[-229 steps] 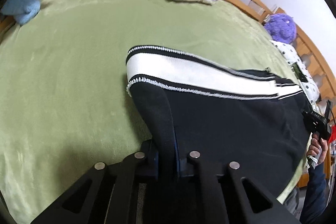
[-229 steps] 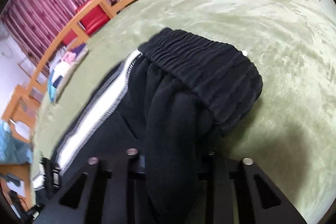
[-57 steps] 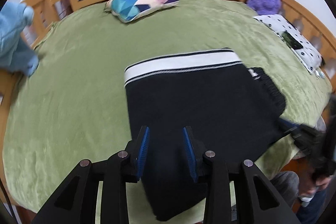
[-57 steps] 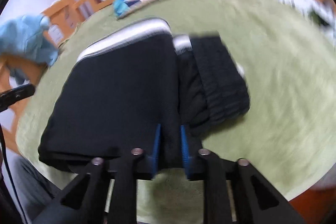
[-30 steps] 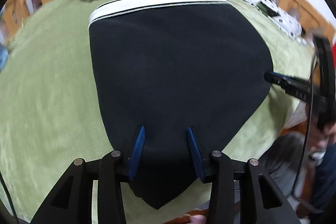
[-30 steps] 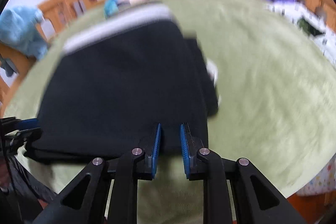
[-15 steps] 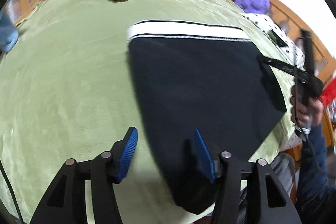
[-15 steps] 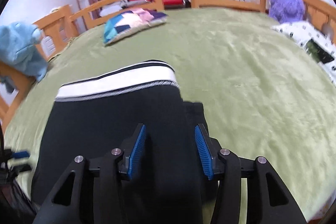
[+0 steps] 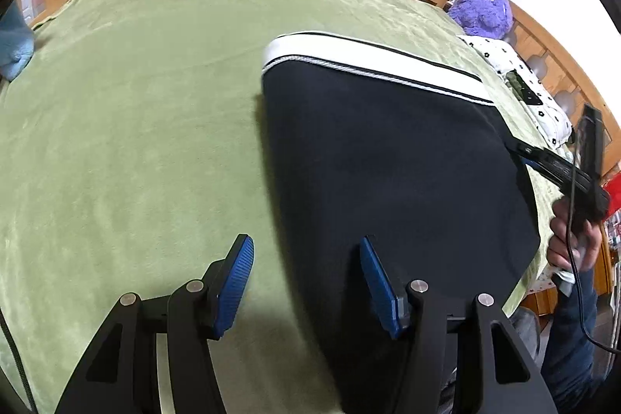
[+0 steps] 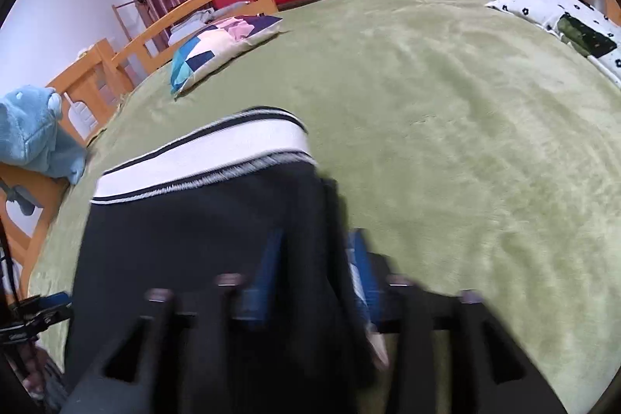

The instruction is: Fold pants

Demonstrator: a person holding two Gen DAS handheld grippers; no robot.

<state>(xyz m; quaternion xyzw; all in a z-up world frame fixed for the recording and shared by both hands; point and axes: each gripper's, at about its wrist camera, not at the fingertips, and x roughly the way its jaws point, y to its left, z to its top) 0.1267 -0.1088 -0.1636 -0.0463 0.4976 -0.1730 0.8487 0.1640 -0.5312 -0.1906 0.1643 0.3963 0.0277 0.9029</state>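
Black pants [image 9: 388, 161] with a white side stripe edged in black are folded into a flat, roughly rectangular stack, lying on the green blanket [image 9: 136, 123] right at the bed's near edge.

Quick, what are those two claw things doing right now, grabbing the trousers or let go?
Left gripper: open, just widened, gripping nothing.
Right gripper: open, just widened, pants released.
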